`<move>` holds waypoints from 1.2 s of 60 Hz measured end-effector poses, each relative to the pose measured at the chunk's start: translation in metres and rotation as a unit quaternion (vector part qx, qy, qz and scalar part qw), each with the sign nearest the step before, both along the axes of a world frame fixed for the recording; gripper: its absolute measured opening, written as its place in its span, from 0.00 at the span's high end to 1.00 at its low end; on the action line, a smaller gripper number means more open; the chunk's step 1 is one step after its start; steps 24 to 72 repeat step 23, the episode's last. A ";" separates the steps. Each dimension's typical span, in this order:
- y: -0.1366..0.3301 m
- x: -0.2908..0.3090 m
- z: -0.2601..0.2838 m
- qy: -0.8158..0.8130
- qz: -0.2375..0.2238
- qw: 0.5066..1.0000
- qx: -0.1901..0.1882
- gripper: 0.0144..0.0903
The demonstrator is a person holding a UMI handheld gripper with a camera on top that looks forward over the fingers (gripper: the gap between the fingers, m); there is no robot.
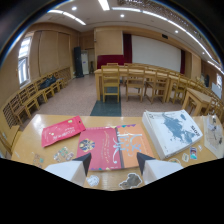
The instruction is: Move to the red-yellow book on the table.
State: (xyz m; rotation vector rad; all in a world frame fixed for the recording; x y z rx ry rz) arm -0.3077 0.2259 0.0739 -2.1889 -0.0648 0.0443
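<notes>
A red and orange-yellow book (114, 146) lies flat on the wooden table (30, 137), just ahead of my fingers. My gripper (113, 163) is open, with its two dark fingertips (84, 163) spread apart over the book's near edge. Nothing is held between them. The book's near edge sits in the gap between the tips.
A red packet (62, 130) lies left of the book and a white book with a dark map print (173, 131) lies to its right. Small stickers (131, 181) dot the table's near part. Beyond the table stand wooden chairs (111, 85) and long tables (140, 75) in a hall.
</notes>
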 end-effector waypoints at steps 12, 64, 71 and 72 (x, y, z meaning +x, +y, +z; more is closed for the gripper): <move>0.004 -0.001 -0.007 -0.002 0.004 1.000 -0.007 0.06; 0.004 -0.001 -0.007 -0.005 0.005 1.000 -0.007 0.06; 0.004 -0.001 -0.007 -0.005 0.005 1.000 -0.007 0.06; 0.004 -0.001 -0.007 -0.005 0.005 1.000 -0.007 0.06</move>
